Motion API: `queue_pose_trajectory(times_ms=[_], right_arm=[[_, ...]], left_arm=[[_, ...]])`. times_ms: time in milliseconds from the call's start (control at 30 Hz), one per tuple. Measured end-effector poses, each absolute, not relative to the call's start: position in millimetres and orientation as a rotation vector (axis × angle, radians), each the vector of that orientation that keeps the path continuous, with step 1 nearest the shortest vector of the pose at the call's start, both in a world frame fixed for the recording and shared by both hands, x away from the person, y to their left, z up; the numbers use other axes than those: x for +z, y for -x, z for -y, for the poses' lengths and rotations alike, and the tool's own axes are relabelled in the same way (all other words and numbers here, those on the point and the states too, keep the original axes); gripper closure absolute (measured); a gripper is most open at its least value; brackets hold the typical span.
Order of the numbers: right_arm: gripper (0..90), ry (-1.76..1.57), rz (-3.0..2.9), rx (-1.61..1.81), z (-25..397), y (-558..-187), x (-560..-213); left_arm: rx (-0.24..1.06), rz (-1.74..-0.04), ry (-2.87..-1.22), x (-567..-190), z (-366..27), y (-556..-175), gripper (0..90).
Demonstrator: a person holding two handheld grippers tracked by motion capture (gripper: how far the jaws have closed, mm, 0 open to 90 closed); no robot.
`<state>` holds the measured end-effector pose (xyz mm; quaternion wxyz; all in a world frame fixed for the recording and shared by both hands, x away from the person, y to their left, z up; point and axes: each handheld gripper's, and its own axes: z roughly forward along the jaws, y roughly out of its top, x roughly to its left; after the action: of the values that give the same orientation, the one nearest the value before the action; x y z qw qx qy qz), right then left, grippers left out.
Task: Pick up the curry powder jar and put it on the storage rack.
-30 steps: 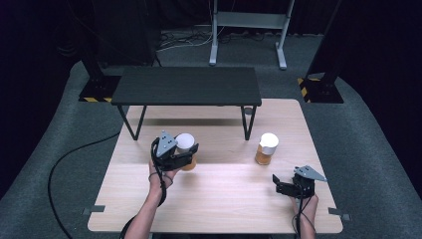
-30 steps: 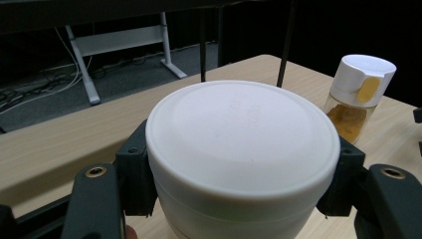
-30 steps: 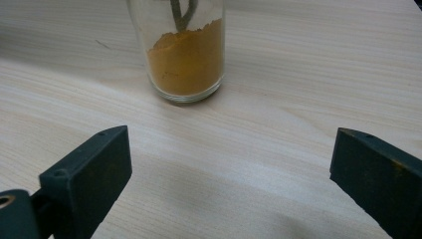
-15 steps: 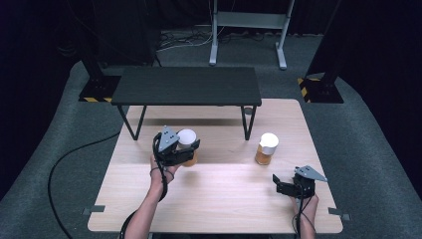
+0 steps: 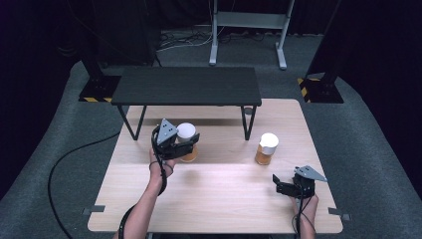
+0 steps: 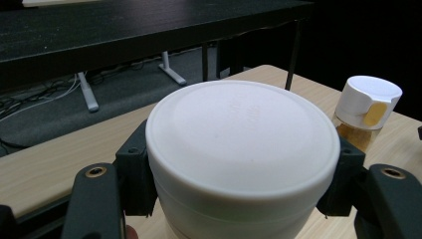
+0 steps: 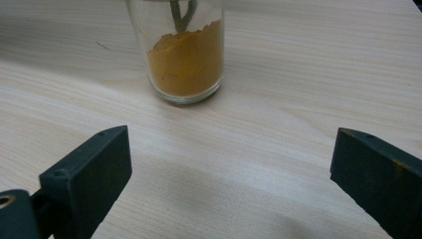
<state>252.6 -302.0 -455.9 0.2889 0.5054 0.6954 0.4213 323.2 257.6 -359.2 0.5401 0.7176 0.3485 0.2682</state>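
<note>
A glass jar (image 5: 186, 144) of orange powder with a round white lid (image 6: 244, 144) sits between the jaws of my left gripper (image 5: 185, 140), which is shut on the lid, left of the table's middle. A second jar of orange powder (image 5: 267, 148) with a white flip cap (image 6: 368, 112) stands upright on the wooden table (image 5: 224, 199), right of centre. My right gripper (image 5: 278, 185) rests low near the front right edge, open with nothing in it, its jaws pointing toward that second jar (image 7: 184, 55), a short way off.
A low black bench (image 5: 186, 85) stands across the back of the table, its legs (image 5: 245, 122) just behind the two jars. A black cable (image 5: 64, 164) trails over the grey carpet at the left. Bare wood lies between the two grippers.
My left gripper, with the jar in it, has shifted slightly toward the back of the table. The right gripper and the second jar have stayed put.
</note>
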Motion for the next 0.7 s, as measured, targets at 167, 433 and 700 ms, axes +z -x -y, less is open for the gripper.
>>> queue_pose_trajectory(times_ms=[167, 433, 700], right_arm=[[1.7, -1.350, -1.855, 1.129, 303, -252, -456], [1.7, -1.351, -1.855, 1.131, 303, -253, -456], [1.8, -1.352, -1.856, 1.134, 303, -253, -456]], left_arm=[[0.643, -0.826, -1.708, -356, -258, -325, 33.3], [0.637, -0.838, -1.706, -353, -258, -331, 33.3], [0.644, -0.840, -1.707, -350, -258, -335, 33.3]])
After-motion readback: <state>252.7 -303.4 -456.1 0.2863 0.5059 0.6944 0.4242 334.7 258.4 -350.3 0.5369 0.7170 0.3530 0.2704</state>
